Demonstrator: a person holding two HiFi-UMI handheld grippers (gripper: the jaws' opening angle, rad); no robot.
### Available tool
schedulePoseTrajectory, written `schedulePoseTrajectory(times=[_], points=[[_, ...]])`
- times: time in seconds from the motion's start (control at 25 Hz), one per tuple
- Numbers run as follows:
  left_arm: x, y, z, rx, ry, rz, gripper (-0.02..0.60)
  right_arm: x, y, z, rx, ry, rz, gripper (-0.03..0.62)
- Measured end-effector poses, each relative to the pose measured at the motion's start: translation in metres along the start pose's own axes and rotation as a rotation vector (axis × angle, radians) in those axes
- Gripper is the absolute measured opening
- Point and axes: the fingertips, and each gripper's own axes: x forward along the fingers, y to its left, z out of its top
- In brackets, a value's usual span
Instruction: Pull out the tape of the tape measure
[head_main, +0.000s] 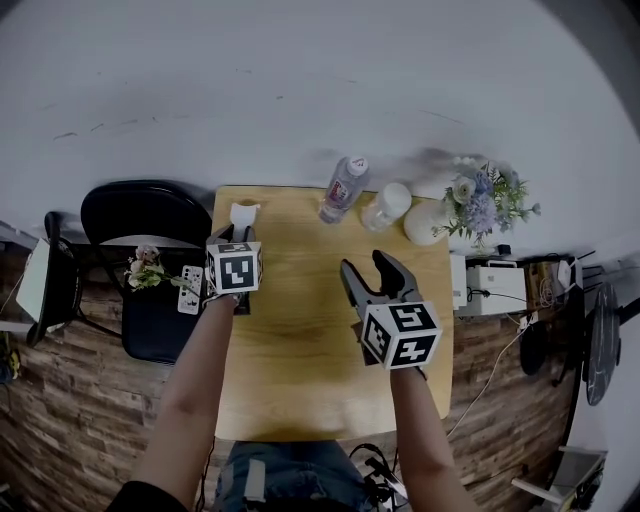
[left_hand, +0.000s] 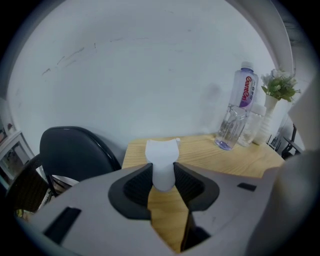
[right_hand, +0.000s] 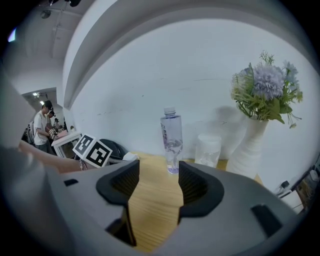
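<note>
Left gripper view: the left gripper (left_hand: 163, 172) has its ribbed pads drawn in narrow against both sides of the white tape measure (left_hand: 162, 152), which stands on the far left corner of the wooden table (left_hand: 235, 160). The case looks small, rigid and light, with a smooth shell that could slip, so a squeeze on its flat sides seems right. A small nub at its upper right corner may be the tape's end hook, though it is too small to be sure. That end is probably where the other gripper should pinch, since the thin blade will likely spring back if let go.

In the right gripper view, the right gripper (right_hand: 159, 185) stands wide with only bare tabletop between its jaws.

Counted left to right: one black chair (head_main: 145, 215), one tape measure, two grippers, one water bottle (right_hand: 171, 142), one clear jar (right_hand: 207, 149), one white vase (right_hand: 249, 145) of flowers.
</note>
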Motion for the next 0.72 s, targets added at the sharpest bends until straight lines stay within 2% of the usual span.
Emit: schedulePoseTrajectory(times=[0.56, 0.72], points=[[-0.108, 0.010, 0.042, 0.002, -0.128, -0.045, 0.141, -0.064, 0.048, 0.031, 0.011, -0.088, -0.031, 0.253], [-0.137, 0.010, 0.056, 0.023, -0.164, -0.055, 0.141, -0.078, 0.065, 0.042, 0.007, -0.121, -0.033, 0.253]])
